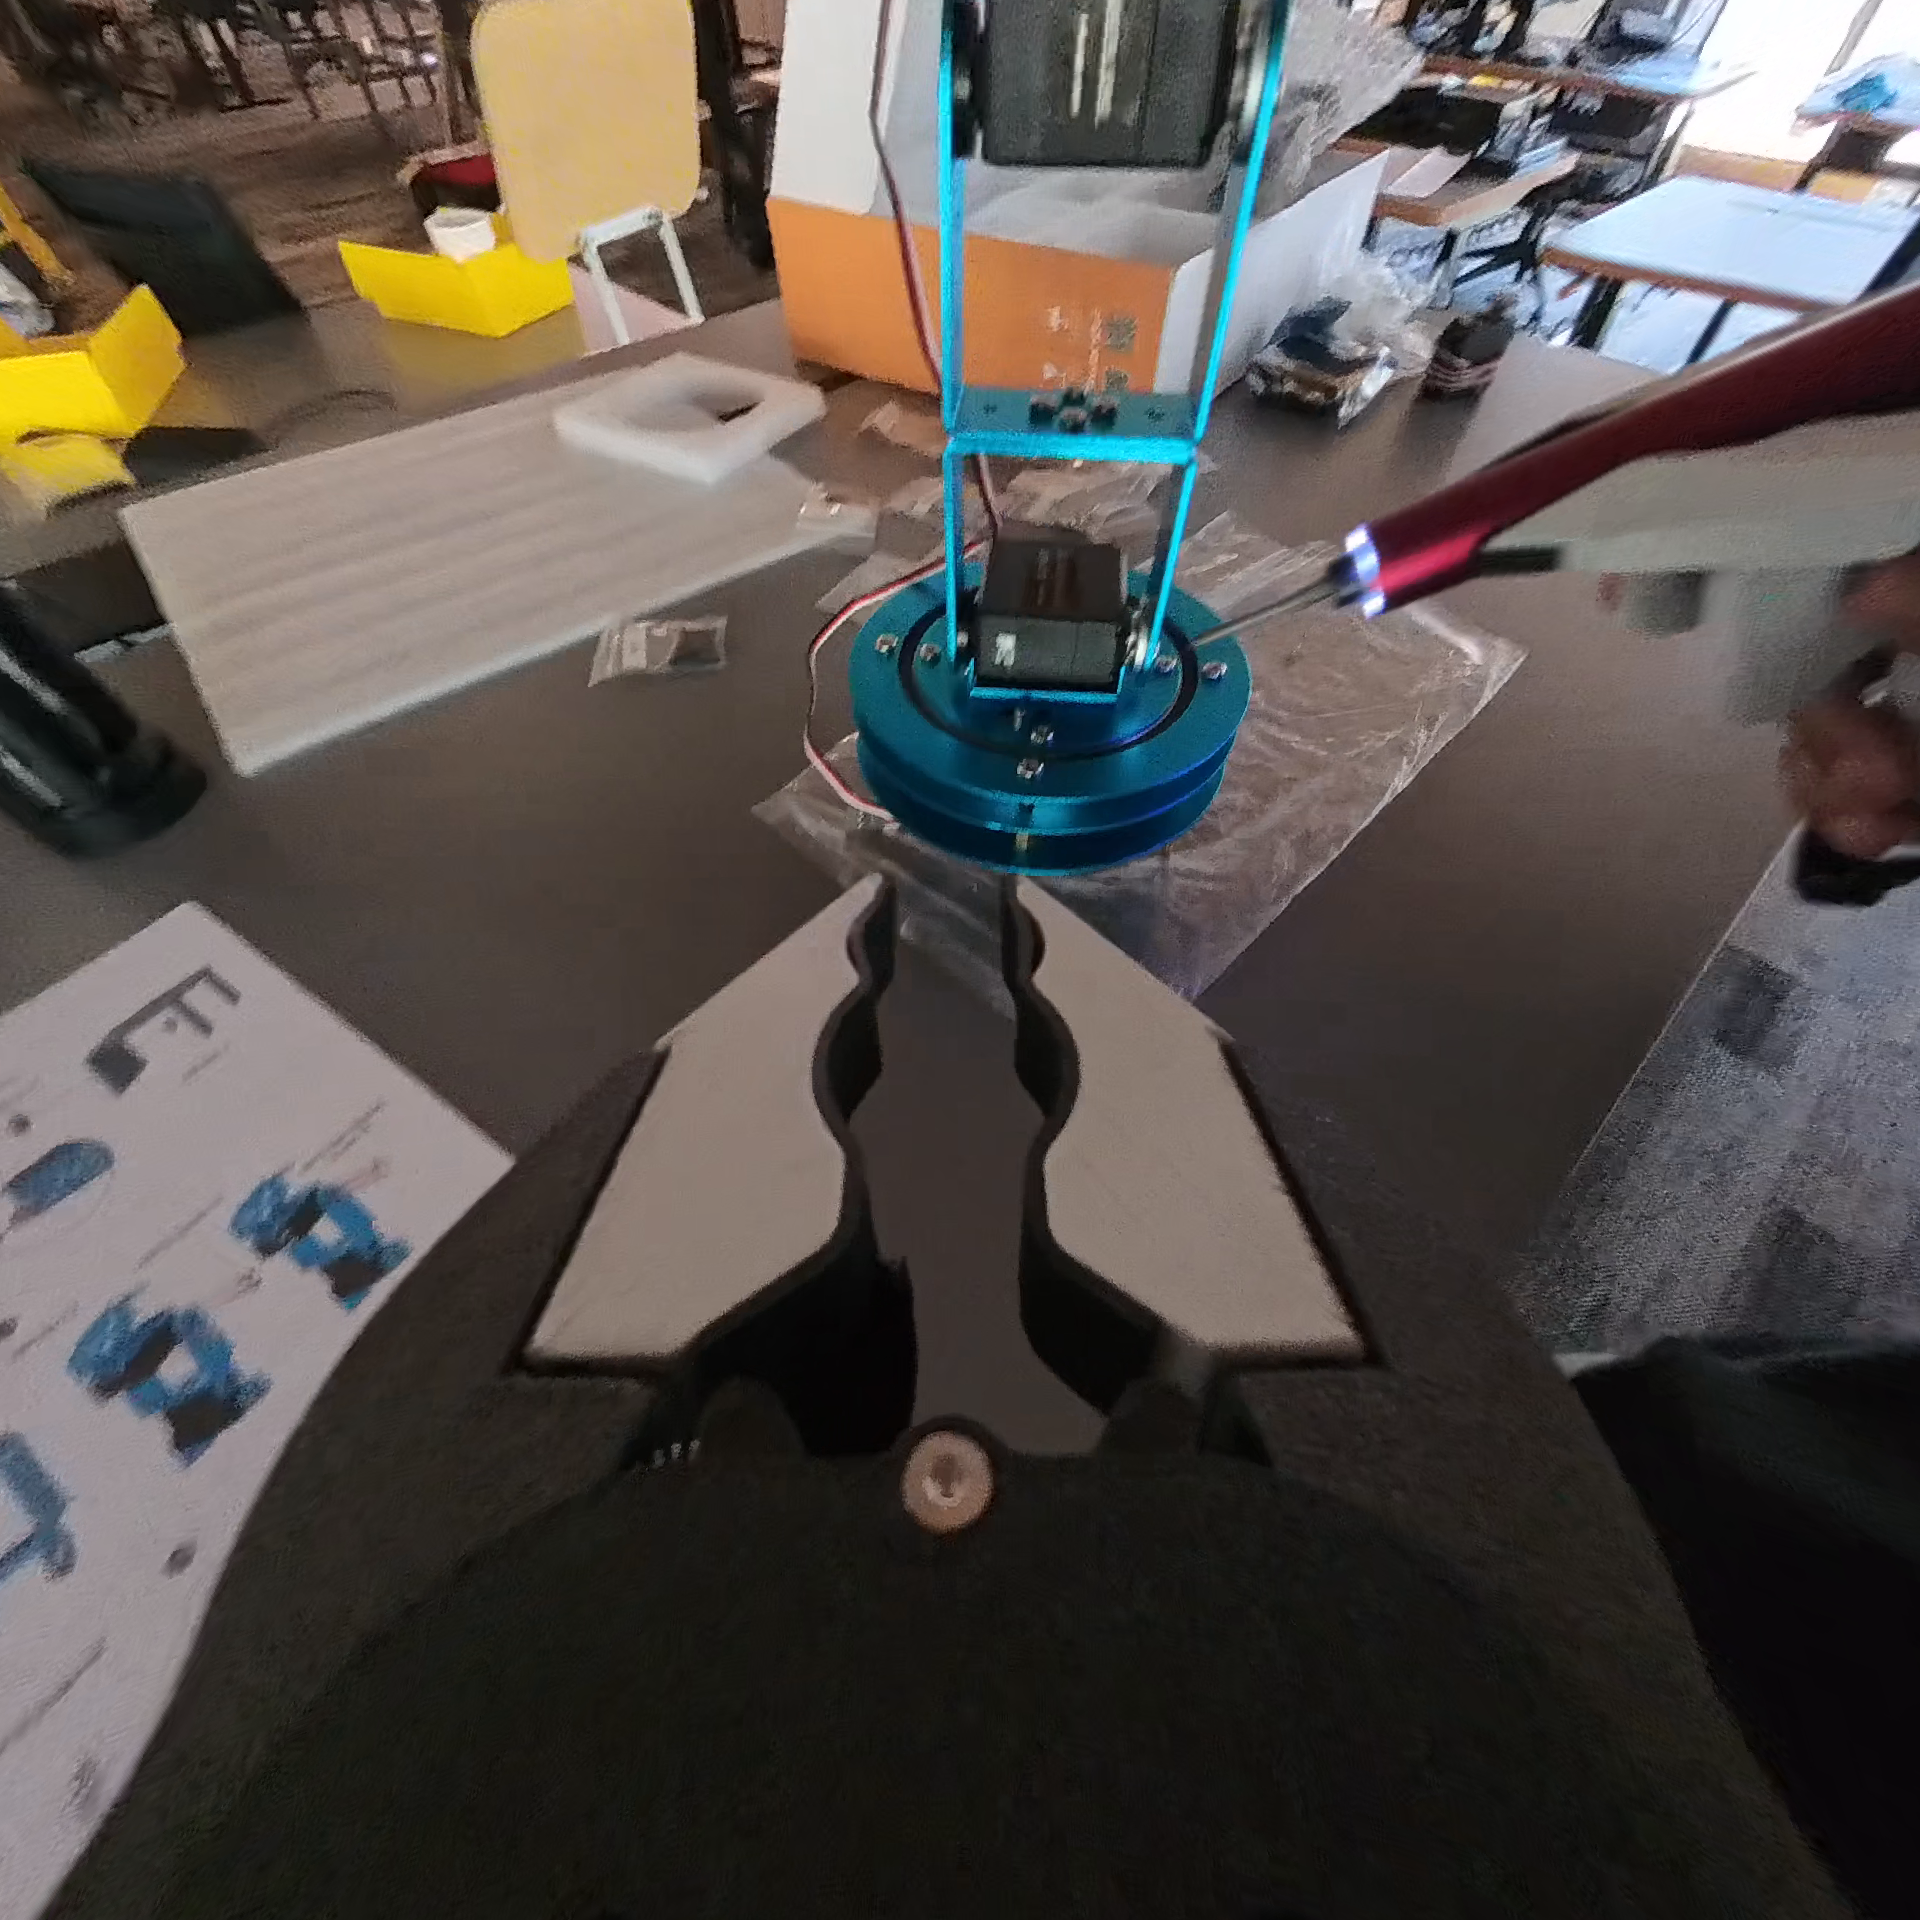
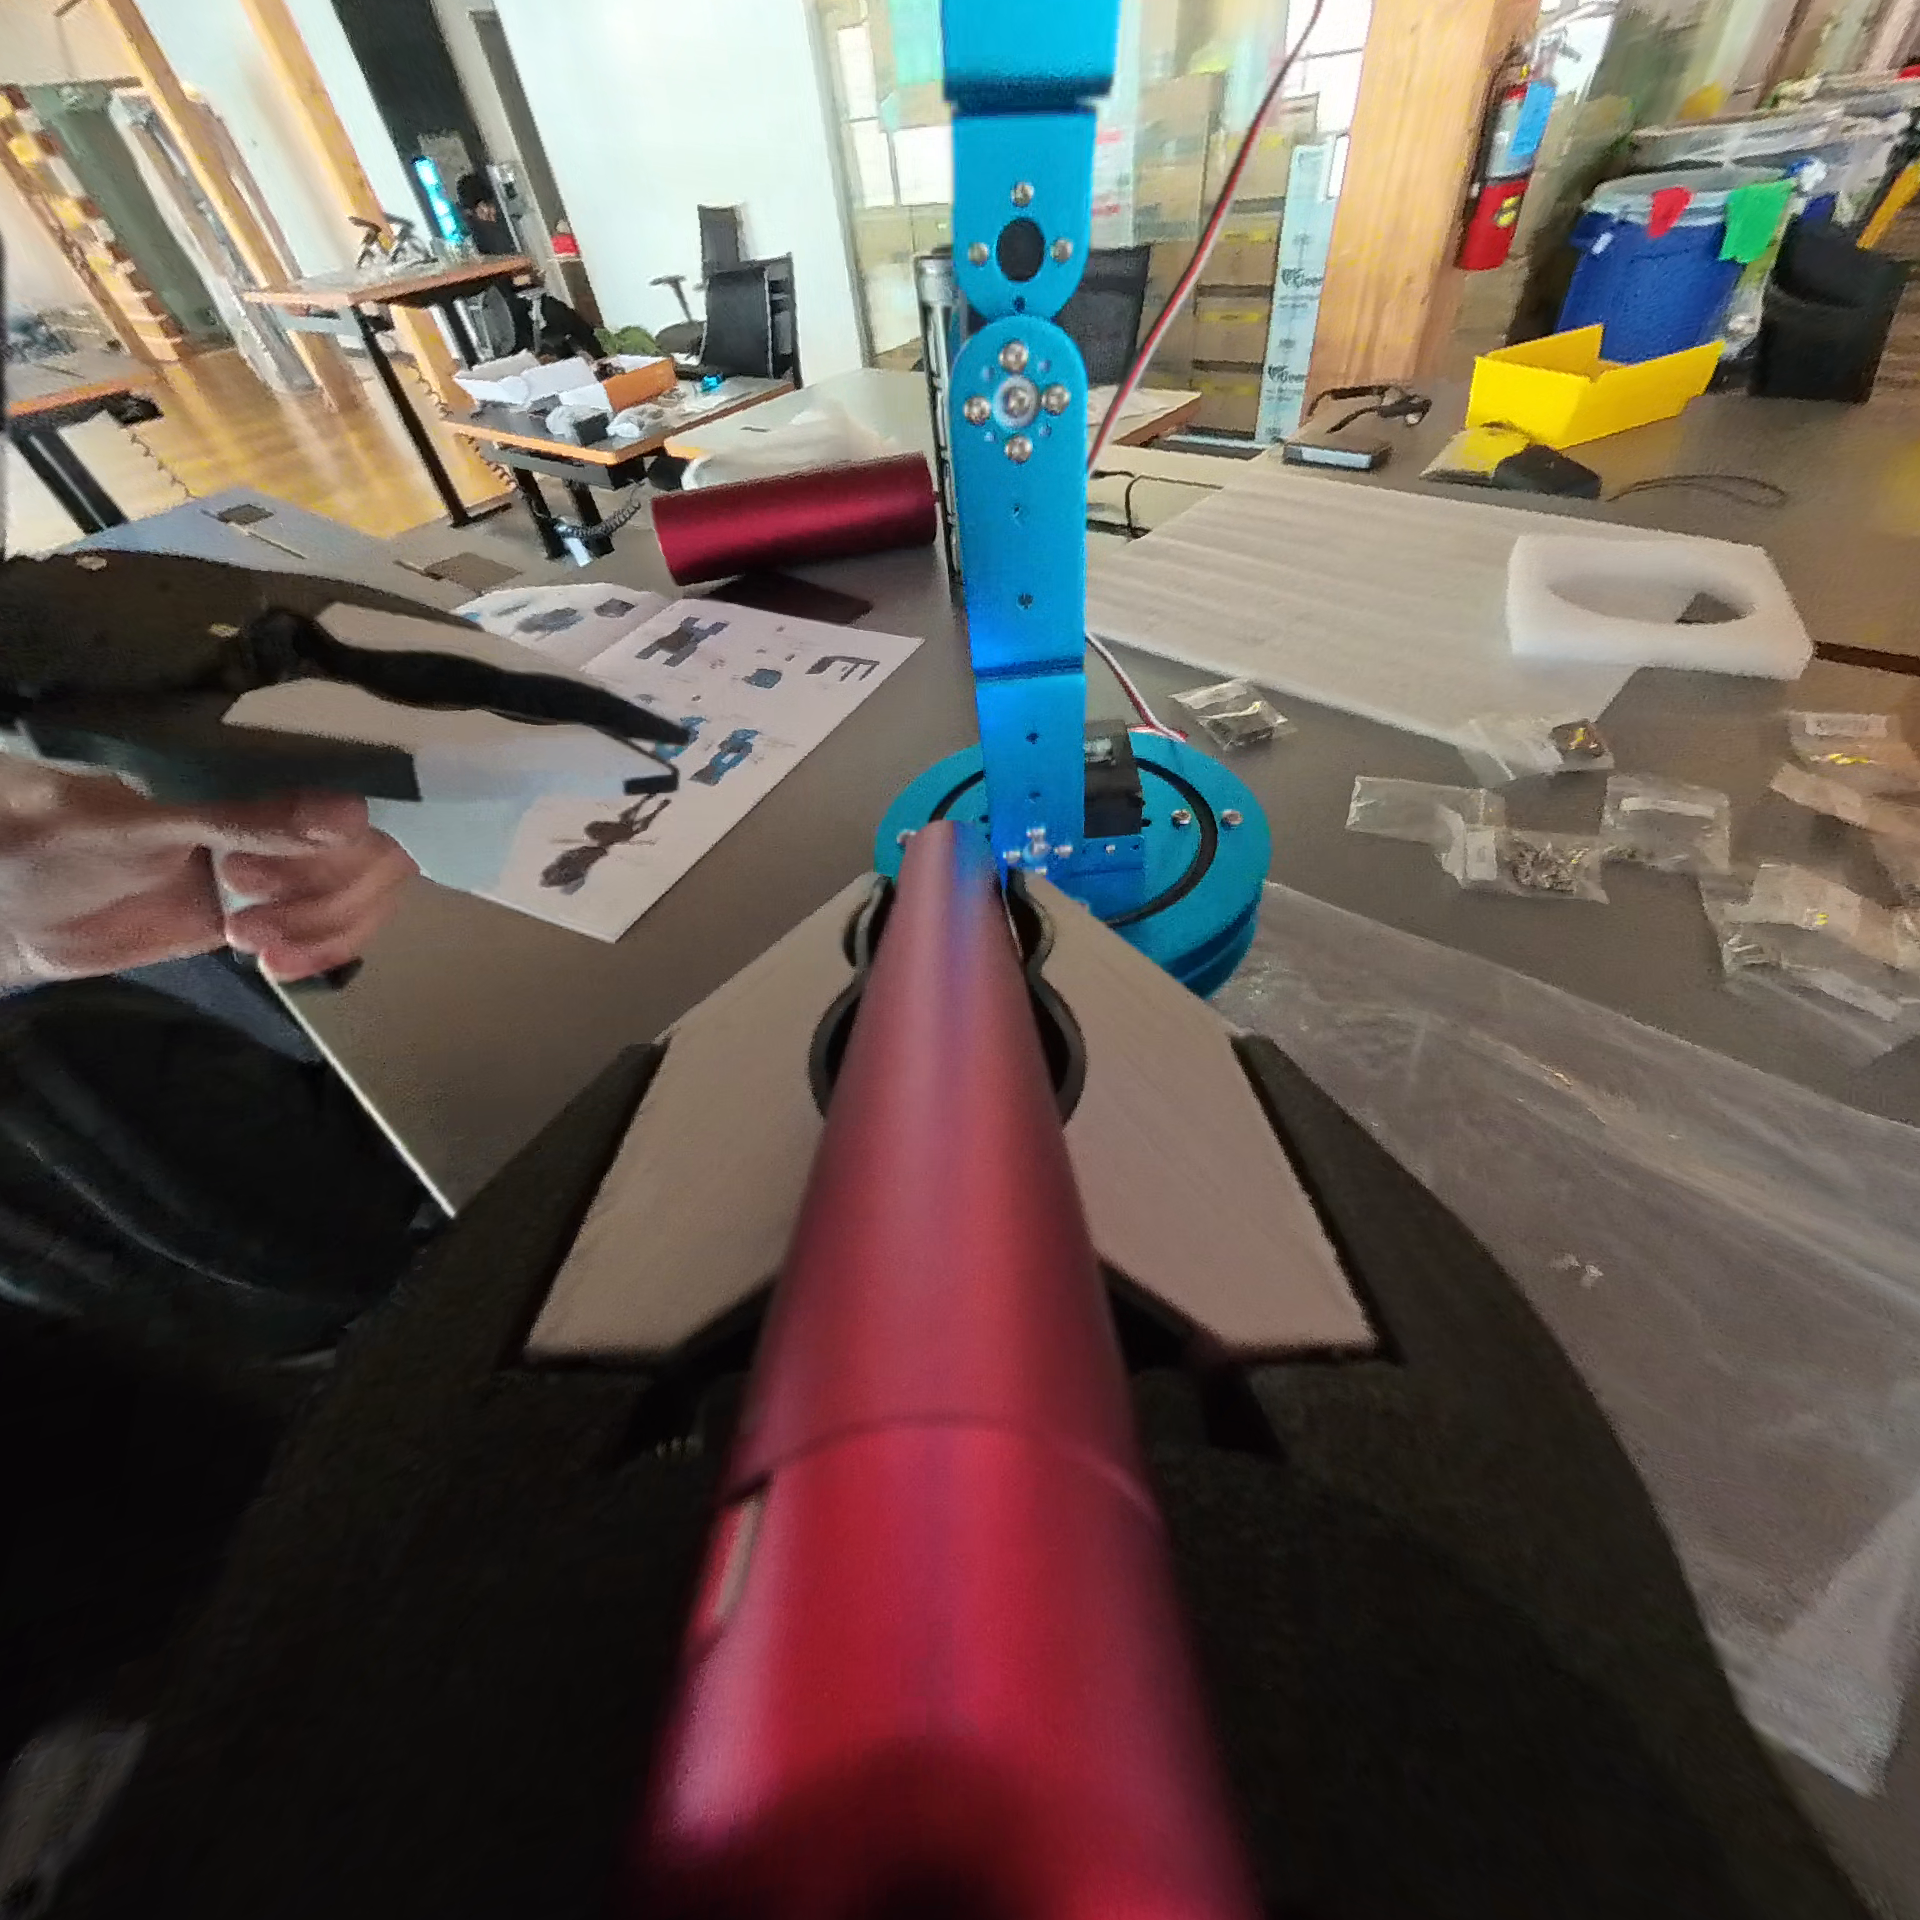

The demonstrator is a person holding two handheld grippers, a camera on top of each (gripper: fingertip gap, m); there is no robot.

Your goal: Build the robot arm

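Pinching a red electric screwdriver [image 2: 935, 1299] between its fingers, the right claw [image 2: 951, 894] is aiming the thin bit [image 1: 1257, 620] at the blue turntable base [image 1: 1044, 748] of a small robot-arm kit standing on the desk [image 1: 520, 831]. The smooth metal barrel is looking stiff, fairly light and slippery, so gripping mid-barrel seems soundest. The left claw [image 1: 945, 904] is hovering just short of the base, its jaws slightly parted and empty. An instruction sheet [image 1: 156, 1247], screw bags [image 2: 1538, 842] and white foam [image 2: 1652, 613] are lying around.
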